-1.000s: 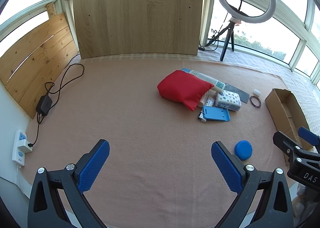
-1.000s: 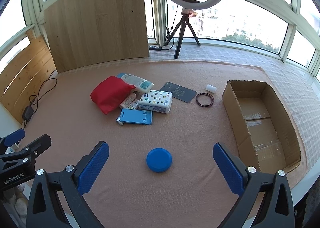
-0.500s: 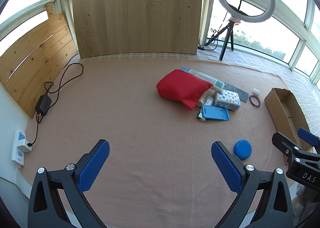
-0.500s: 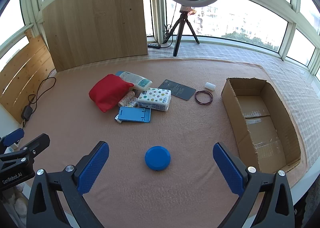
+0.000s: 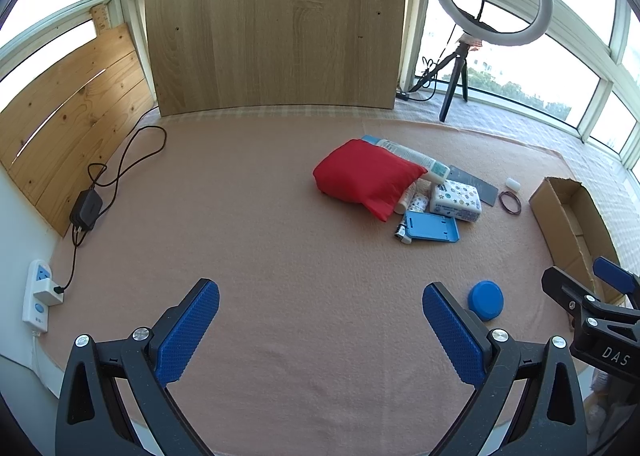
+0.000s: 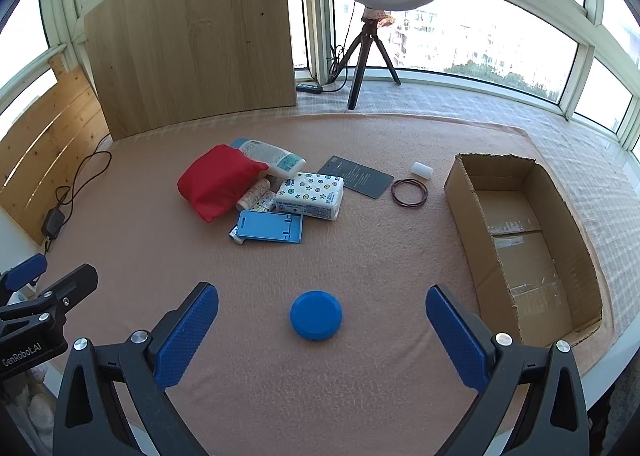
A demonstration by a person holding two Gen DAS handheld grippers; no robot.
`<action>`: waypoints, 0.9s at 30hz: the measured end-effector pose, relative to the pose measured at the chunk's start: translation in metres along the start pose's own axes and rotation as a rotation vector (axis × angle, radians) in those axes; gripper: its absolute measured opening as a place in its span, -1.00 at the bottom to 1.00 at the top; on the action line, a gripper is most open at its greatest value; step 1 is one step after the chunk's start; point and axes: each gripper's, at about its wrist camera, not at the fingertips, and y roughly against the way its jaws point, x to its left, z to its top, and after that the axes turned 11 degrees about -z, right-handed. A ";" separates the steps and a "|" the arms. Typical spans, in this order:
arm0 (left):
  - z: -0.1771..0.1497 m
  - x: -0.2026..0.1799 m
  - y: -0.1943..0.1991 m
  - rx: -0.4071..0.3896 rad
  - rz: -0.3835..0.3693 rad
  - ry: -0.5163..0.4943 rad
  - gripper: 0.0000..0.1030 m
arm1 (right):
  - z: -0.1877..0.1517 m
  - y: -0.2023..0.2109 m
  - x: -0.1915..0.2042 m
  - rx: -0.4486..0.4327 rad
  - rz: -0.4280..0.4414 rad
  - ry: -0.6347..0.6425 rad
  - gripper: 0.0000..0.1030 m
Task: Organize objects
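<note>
Left gripper [image 5: 320, 330]: two black, angular plastic arms with triangular cut-outs, each tipped by a blue pad [image 5: 188, 334] of fine knurled texture. Round silver screws sit at the arm joints, two per side. Right gripper [image 6: 322, 330]: identical build, with black arms, blue textured pads [image 6: 456, 340] and paired silver screws. Seen from the left wrist camera, the right gripper's black side bears white lettering "DAS" and a blue tip; seen from the right wrist camera, the left gripper's side reads "GenRobot.AI".
</note>
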 end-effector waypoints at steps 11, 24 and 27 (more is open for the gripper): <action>0.002 0.003 -0.002 0.006 -0.002 0.004 1.00 | 0.003 -0.005 0.003 0.015 -0.001 0.005 0.99; 0.004 0.008 -0.009 0.014 -0.002 0.015 1.00 | 0.004 -0.012 0.007 0.030 0.000 0.012 0.99; 0.004 0.009 -0.011 0.016 0.000 0.018 1.00 | 0.006 -0.015 0.008 0.035 0.001 0.016 0.99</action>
